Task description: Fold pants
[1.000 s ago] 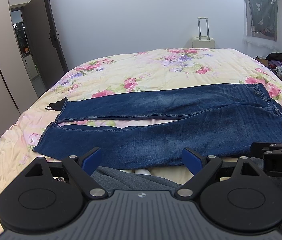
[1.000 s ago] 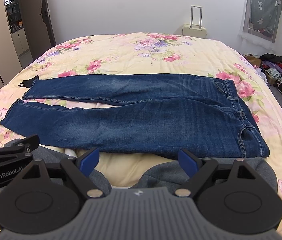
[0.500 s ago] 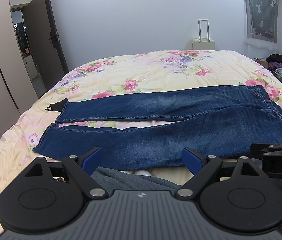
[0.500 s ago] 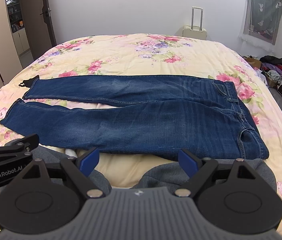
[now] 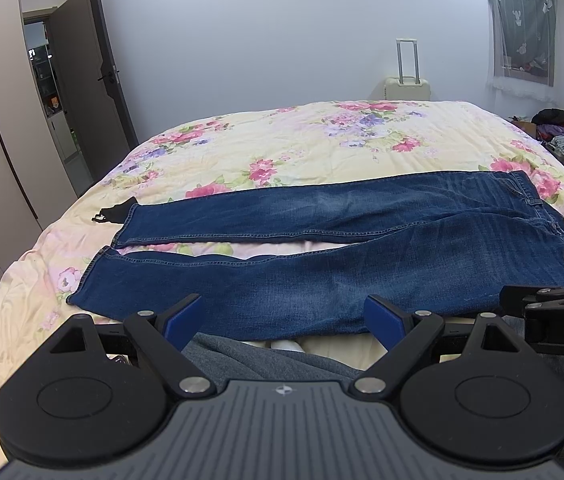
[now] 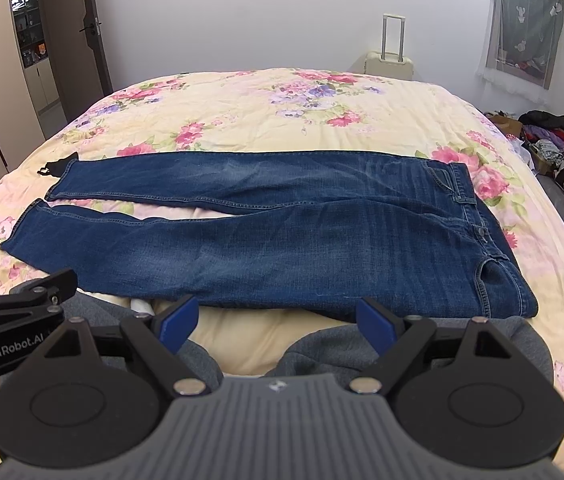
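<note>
Blue jeans lie flat across the floral bed, waistband to the right, both legs running left with a narrow gap between them. They also show in the right wrist view. My left gripper is open and empty, held above the near edge of the near leg. My right gripper is open and empty, near the front edge of the jeans' hip part. Each gripper shows at the edge of the other's view.
The floral quilt covers the bed. A small black item lies by the far leg's hem. Grey trousers of the person are below the grippers. A suitcase stands behind the bed, a clothes pile at the right.
Both views have tilted up slightly, so the jeans sit a little lower in frame. The jeans have not moved and both grippers stay open.
</note>
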{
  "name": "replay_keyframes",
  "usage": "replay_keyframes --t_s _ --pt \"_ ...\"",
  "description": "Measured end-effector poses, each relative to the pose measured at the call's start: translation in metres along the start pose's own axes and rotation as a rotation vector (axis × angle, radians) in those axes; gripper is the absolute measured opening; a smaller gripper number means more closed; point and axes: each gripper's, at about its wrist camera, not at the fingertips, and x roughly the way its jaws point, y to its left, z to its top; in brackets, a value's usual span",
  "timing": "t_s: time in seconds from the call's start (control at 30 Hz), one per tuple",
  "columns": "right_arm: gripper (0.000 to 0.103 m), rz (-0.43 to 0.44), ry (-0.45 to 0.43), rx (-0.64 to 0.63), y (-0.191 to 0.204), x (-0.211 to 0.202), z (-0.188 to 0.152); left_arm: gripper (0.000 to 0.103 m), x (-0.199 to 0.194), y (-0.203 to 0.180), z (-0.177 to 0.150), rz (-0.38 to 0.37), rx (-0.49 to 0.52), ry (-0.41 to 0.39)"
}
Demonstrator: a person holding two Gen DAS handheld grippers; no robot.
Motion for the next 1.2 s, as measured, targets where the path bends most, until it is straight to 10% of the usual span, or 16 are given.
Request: replay_keyframes --t_s 0.83,1.2 --pt "0.082 -0.001 -0.016 -0.001 -0.002 -0.002 -0.001 0.096 0.001 0.006 0.007 -0.017 0.02 -0.014" --pt "0.082 0.048 -0.301 0.017 -0.081 0.007 0.032 0.077 0.056 0.129 0.031 0.054 0.03 -0.096"
